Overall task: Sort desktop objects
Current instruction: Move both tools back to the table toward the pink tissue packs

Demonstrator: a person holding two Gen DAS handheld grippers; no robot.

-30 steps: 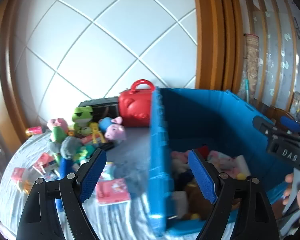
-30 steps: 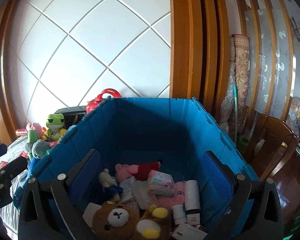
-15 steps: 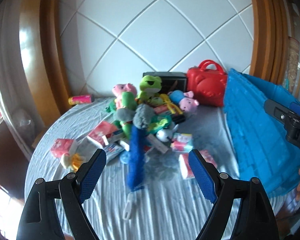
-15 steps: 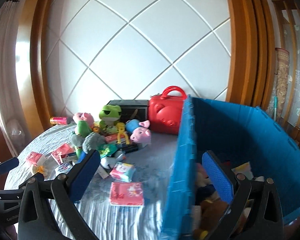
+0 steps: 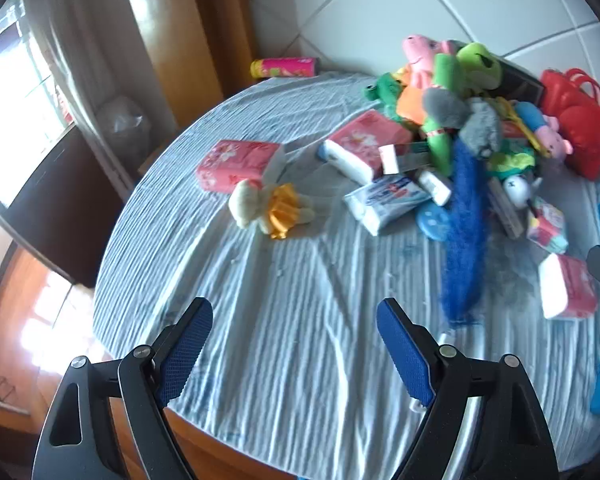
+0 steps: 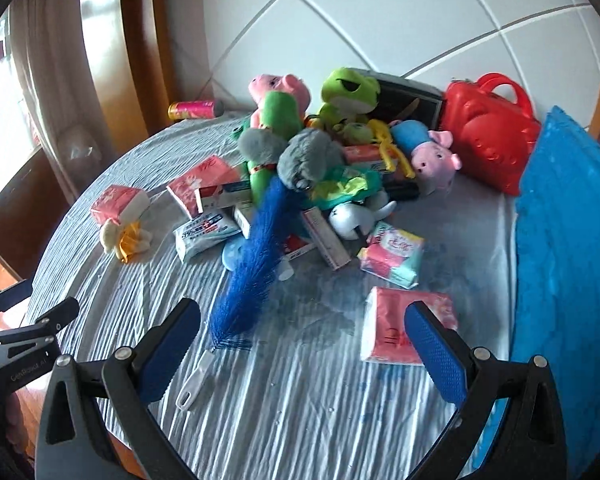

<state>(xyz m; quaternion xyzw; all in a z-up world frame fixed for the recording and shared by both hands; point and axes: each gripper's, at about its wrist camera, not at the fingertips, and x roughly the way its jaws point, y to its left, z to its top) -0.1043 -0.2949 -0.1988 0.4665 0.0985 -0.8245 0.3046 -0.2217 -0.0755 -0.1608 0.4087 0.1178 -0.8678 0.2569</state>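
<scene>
Blue pads spread wide on both tools, nothing between them: left gripper (image 5: 294, 334) hanging over bare striped tablecloth (image 5: 300, 300), right gripper (image 6: 302, 338) likewise gaping over the cloth, with a red tissue pack (image 6: 396, 320) sitting just past its right finger. Stuff to sort mostly heaped at 12 o'clock in the right wrist view: green frog plush (image 6: 350, 92), pink pig plush (image 6: 278, 88), blue-bodied pig plush (image 6: 426, 150), grey fuzzy toy (image 6: 308, 156), boxes and wipes packs underneath, long blue bottle brush (image 6: 256, 248) sloping out of the heap toward 7 o'clock with its white handle lying on the cloth. Loose bits at 9–10 o'clock: another red tissue pack (image 6: 118, 202) touching a small cream-and-yellow plush (image 6: 126, 236). Blue bin (image 6: 568, 240) along 3 o'clock, red toy case (image 6: 490, 140) at 1–2 o'clock right beside it. Probably mid-sort, but can't tell how much has gone in, bin's inside not visible. Risks from here: brush buried under the pile, so yanking it could tumble the plushies and boxes; soft tissue packs likely to squish or slip in a shallow pinch; wrinkly cloth could snag a fingertip; both tools close together, easy to bump.
</scene>
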